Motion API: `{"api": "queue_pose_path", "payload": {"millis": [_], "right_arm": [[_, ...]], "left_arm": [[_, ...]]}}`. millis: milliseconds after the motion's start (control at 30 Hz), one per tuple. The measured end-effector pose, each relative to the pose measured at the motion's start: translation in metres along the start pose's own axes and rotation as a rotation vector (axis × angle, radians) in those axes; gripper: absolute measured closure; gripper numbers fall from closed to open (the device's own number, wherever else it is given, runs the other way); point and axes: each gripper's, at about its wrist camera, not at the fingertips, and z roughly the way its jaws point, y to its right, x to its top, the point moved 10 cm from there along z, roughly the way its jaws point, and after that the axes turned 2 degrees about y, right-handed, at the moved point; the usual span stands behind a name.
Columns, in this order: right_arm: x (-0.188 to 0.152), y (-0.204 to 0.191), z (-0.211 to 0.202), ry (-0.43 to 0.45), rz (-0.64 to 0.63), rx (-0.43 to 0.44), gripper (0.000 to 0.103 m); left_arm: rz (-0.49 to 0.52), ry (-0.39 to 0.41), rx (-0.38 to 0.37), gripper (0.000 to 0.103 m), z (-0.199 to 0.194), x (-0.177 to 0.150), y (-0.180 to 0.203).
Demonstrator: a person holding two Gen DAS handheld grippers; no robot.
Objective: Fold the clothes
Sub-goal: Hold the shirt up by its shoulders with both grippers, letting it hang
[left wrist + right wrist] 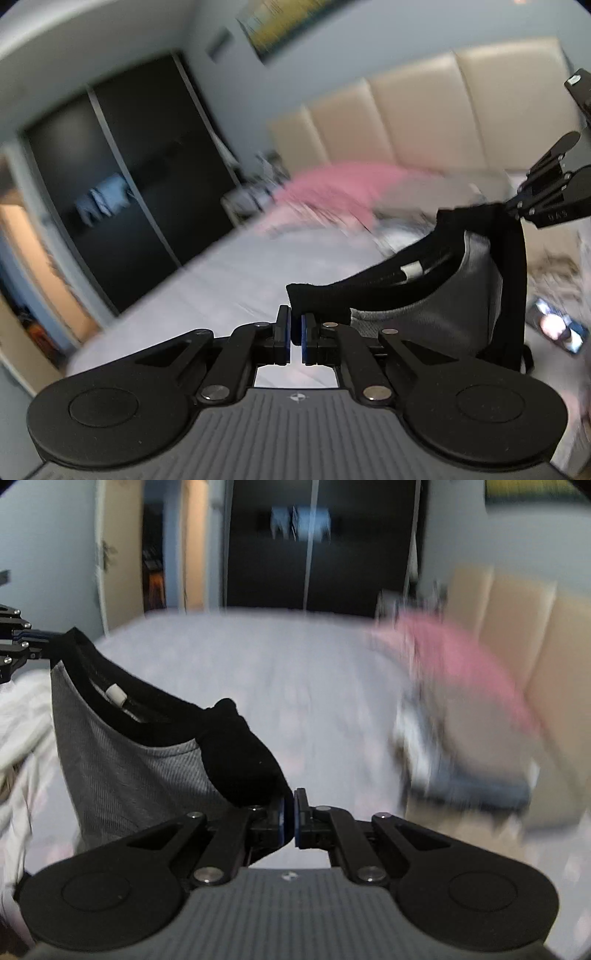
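- Above the bed (258, 672), we pinch the shirt (122, 760) by both shoulders: left gripper (295, 332), right gripper (291, 821), jaws closed.
- Thin pinches could slip, dropping it.

A ribbed grey knit top (122, 768) with matt black cloth trim hangs above the bed (258, 686), whose sheet looks smooth. Behind the bed, glossy dark wardrobe doors (122, 192) and a smooth padded headboard (424, 110).
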Motion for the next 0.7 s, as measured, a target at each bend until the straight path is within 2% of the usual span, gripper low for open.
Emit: {"api": "queue_pose_path", "payload": {"millis": [67,200,300,467,700], "right_arm": [[0.041,-0.008,-0.025,0.098,-0.048,-0.022,0.098],[0.107,-0.022,-0.076,0.238,-0.085,-0.033,0.098],[0.136,-0.028,-0.110,0.319,-0.101,-0.050,0.098],[0.159,-0.034,-0.172,0.451,-0.110,-0.084,0.098],[0.158,-0.042,-0.253,0.581,-0.115,-0.096,0.098]], "left_arm": [[-0.008,0.051,0.057,0.100,-0.029,0.019,-0.016],[-0.027,0.158,0.152,0.100,-0.084,0.057,-0.039],[-0.042,0.234,0.201,0.100,-0.119,0.082,-0.049],[0.000,0.335,0.254,0.100,-0.171,0.116,-0.040],[0.047,0.439,0.304,0.100,-0.227,0.138,-0.019]]}}
